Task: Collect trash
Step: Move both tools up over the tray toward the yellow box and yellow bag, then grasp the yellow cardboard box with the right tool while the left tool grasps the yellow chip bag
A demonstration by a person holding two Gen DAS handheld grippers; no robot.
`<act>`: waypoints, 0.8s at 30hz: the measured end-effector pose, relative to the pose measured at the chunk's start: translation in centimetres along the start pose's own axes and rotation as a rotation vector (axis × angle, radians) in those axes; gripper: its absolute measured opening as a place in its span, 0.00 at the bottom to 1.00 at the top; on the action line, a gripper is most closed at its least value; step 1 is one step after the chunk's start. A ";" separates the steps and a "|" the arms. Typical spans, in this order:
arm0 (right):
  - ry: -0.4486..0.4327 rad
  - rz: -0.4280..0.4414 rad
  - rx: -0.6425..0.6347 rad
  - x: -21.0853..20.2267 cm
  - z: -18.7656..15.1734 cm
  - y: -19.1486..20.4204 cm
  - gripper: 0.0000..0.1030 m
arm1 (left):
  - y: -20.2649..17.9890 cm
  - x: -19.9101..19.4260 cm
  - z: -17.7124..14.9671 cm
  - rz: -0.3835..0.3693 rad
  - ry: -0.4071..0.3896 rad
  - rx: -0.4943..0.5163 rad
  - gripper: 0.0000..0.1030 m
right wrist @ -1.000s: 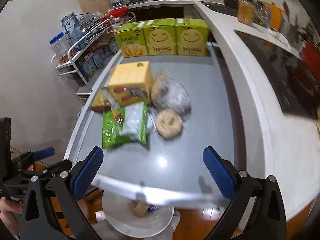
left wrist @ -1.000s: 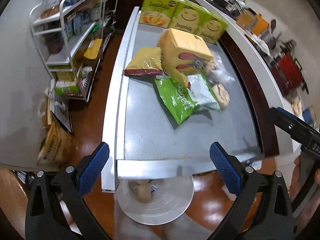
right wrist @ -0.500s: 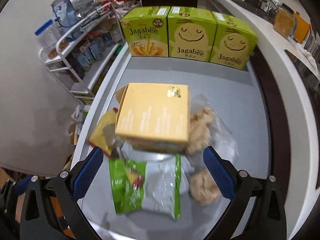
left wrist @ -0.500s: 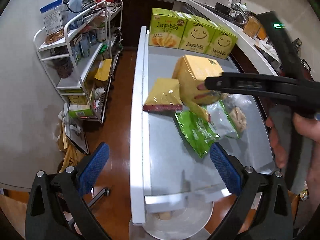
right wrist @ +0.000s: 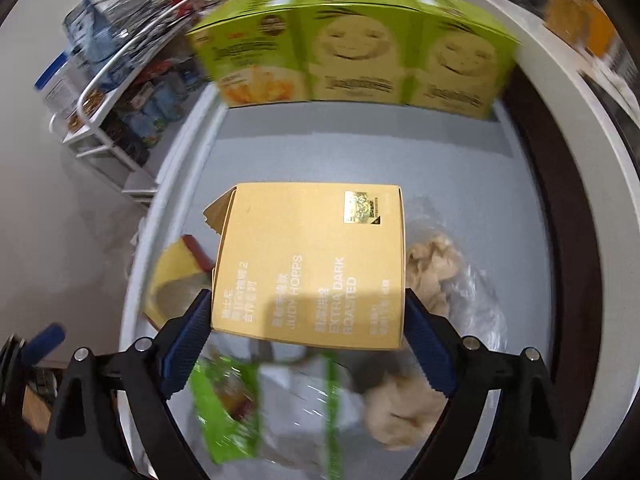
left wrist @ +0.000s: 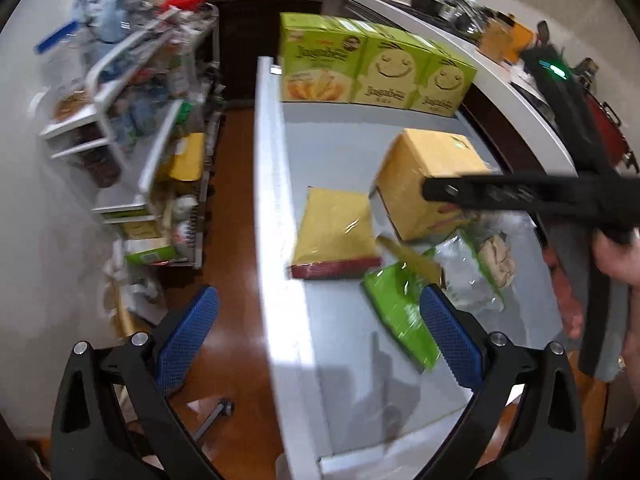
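A yellow cardboard box lies on the grey table. My right gripper straddles it from above. Its blue pads sit close to the box's two sides, and the jaws are closing with the box between them. Under and around the box lie a yellow-red packet, a green wrapper and a clear bag with beige crumpled paper. My left gripper hangs open and empty over the table's left edge. The right gripper's black finger crosses in front of the box.
Three green snack boxes stand in a row at the table's far end. A white wire rack full of goods stands left of the table on the wooden floor. A person's hand holds the right gripper. A white counter curves along the right.
My right gripper has come forward and down until the yellow box sits between its pads. My left gripper has slid left along the table's edge, and the white bin has left its view.
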State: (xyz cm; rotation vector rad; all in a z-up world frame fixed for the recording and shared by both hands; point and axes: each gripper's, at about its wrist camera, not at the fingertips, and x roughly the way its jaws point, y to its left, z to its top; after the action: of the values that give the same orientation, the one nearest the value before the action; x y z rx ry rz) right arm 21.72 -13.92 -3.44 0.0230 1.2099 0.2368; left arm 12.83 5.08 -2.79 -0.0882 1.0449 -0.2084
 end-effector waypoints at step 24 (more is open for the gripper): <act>-0.015 0.063 0.072 -1.5 -1.7 -5.0 0.91 | -2.6 6.8 3.4 -0.146 0.123 0.119 0.98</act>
State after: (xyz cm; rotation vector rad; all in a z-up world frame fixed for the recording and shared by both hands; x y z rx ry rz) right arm 20.44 -19.29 -3.38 0.1255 1.2034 0.2473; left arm 18.79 0.95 -6.42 -0.0448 1.1473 -0.4125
